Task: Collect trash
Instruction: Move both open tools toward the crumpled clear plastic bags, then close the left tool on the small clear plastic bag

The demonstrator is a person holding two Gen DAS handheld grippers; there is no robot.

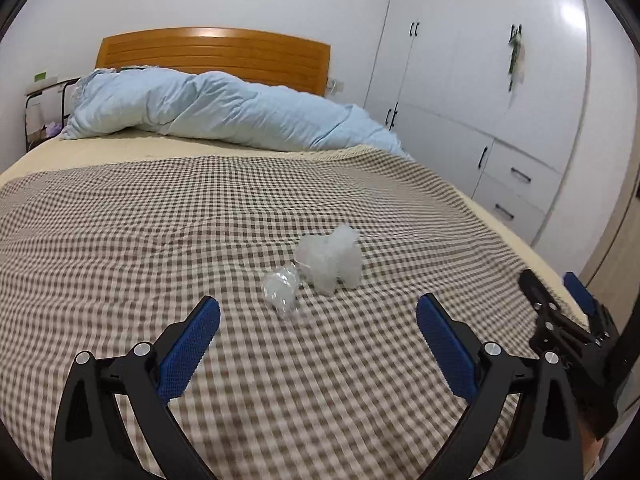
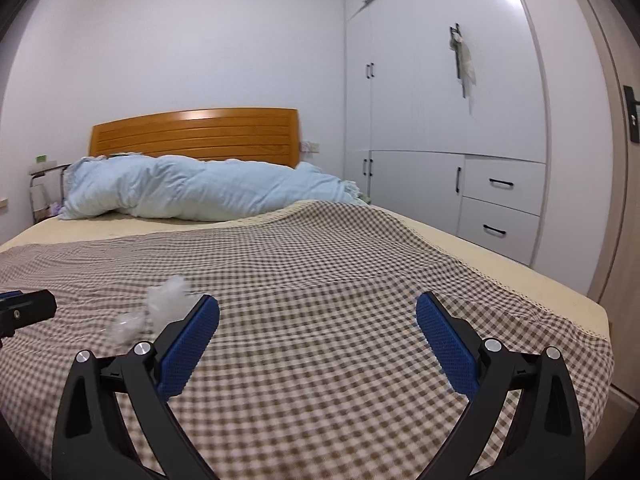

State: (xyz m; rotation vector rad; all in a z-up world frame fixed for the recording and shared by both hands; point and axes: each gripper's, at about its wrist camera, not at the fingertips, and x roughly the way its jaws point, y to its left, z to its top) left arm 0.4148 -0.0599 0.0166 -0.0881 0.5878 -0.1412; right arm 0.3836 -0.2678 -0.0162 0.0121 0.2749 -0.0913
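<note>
— Where was the trash at that moment?

— Two pieces lay together on the checked bedspread (image 1: 160,220), toward the foot of the bed: a crumpled white plastic wad (image 1: 334,258) and, touching its near side, a small clear wrapper (image 1: 282,286). Nothing else on the cover looked like litter, though a blue duvet (image 1: 224,114) was bunched up by the headboard (image 1: 216,50) and could have hidden more

— And the claws?

— The left gripper (image 1: 318,320) was spread wide with nothing between its blue pads (image 1: 192,344), hovering above the cover with the wrapper just ahead of its gap. I'd judge it was held that wide so either piece could pass between the pads without being nudged away. The right gripper (image 2: 318,320) was likewise wide apart and empty; from its own camera the trash sat off beyond its left finger, near but not lined up

— So why both hands out?

— Likely one piece each, or the left picking while the right waited. Both items looked light and springy — a soft pinch on thin film over loose fabric risked catching the bedspread too. No bin or bag showed in either view
</note>
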